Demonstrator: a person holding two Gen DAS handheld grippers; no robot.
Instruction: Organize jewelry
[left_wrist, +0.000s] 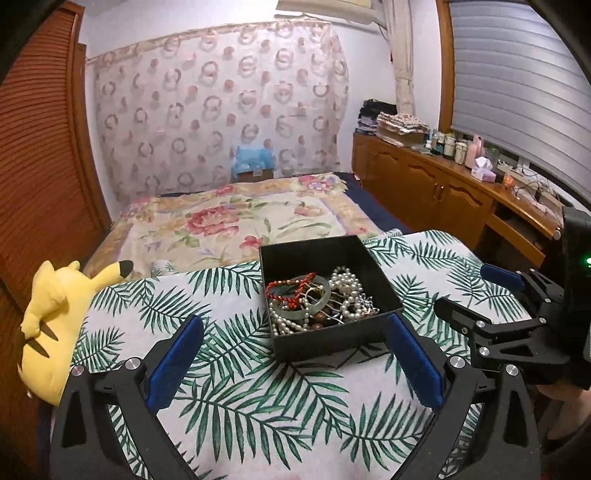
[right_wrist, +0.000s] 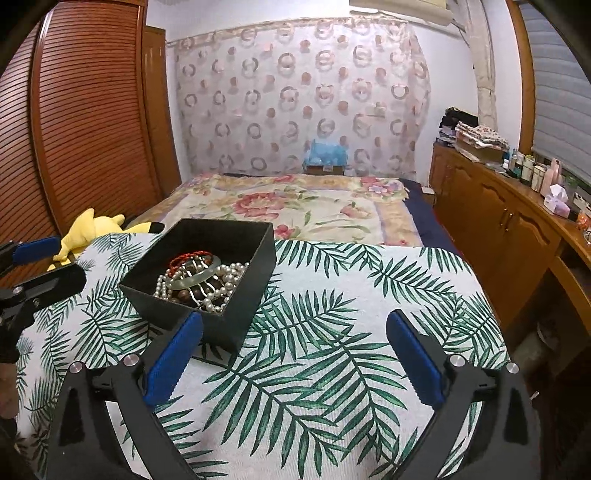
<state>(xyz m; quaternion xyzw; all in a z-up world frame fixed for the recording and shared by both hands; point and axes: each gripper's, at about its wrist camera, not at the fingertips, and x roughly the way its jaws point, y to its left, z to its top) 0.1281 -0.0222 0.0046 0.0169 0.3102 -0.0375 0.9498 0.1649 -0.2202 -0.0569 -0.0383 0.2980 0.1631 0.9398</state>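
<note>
Covering the table, a palm-leaf cloth (right_wrist: 332, 314) is seen before a floral bed (right_wrist: 295, 206), with a wooden cabinet (right_wrist: 491, 221) along the right wall. 1 black box (left_wrist: 328, 332) of tangled jewelry (left_wrist: 317, 301) sits near the far edge; 1 yellow plush (left_wrist: 55, 325) lies at the left edge. Both the left gripper (left_wrist: 293, 362) and right gripper (right_wrist: 293, 360) are held spread apart, gripping nothing.
</note>
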